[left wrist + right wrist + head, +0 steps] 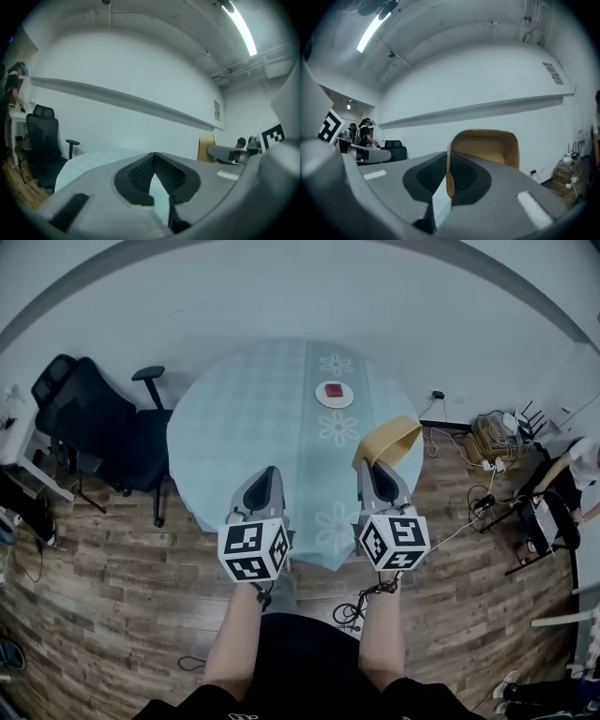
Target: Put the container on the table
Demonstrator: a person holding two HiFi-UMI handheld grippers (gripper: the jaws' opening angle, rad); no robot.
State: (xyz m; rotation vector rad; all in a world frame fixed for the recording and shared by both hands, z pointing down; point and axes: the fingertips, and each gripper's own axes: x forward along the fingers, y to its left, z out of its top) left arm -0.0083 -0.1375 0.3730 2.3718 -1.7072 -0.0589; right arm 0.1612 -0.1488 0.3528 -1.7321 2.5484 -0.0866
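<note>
Some container (394, 435) behind R claw (375, 471)

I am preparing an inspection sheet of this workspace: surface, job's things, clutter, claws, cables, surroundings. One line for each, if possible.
Surface: round table with a pale flowered cloth.
Job's things: tan container at the table's right edge, held by its wall; whether it rests there, cannot tell.
Clutter: white plate carrying a red thing, on the far side.
Claws: left claw shut, empty; right claw shut on the container.
Cables: cable on the floor near the person; tangle by the right wall.
Surroundings: black office chair at left; seated person at right.
</note>
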